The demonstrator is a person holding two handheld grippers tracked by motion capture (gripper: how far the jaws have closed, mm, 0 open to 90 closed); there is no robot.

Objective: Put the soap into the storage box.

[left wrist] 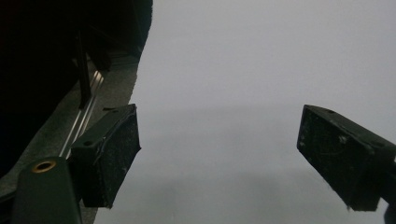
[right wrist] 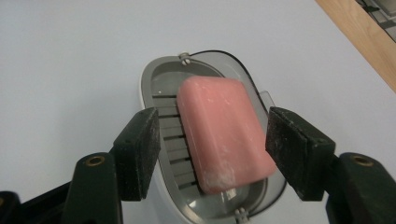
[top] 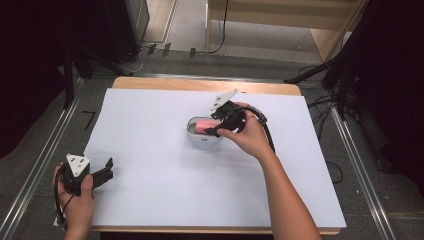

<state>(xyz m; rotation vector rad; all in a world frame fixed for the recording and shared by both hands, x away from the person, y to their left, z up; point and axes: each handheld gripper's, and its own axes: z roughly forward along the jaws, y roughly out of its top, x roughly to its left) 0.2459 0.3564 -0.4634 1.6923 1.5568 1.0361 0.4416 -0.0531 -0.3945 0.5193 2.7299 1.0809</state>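
Item one: we record a pink rounded-rectangular bar of soap (right wrist: 223, 135) lying tilted in an oval grey plastic soap dish (right wrist: 154, 84) with a slatted floor; the dish stands near the middle of the white paper-covered surface (top: 150, 195), a little toward the far side.

Item two: we note the right gripper (right wrist: 214, 151) held just over the dish, its jaws on either side of the soap. The jaws stand apart, with a gap visible between each pad and the bar, so nothing is clamped.

Item three: we list the left gripper (left wrist: 219, 154) near the front left corner of the surface, well apart from the dish, its jaws wide apart with bare white surface between them.
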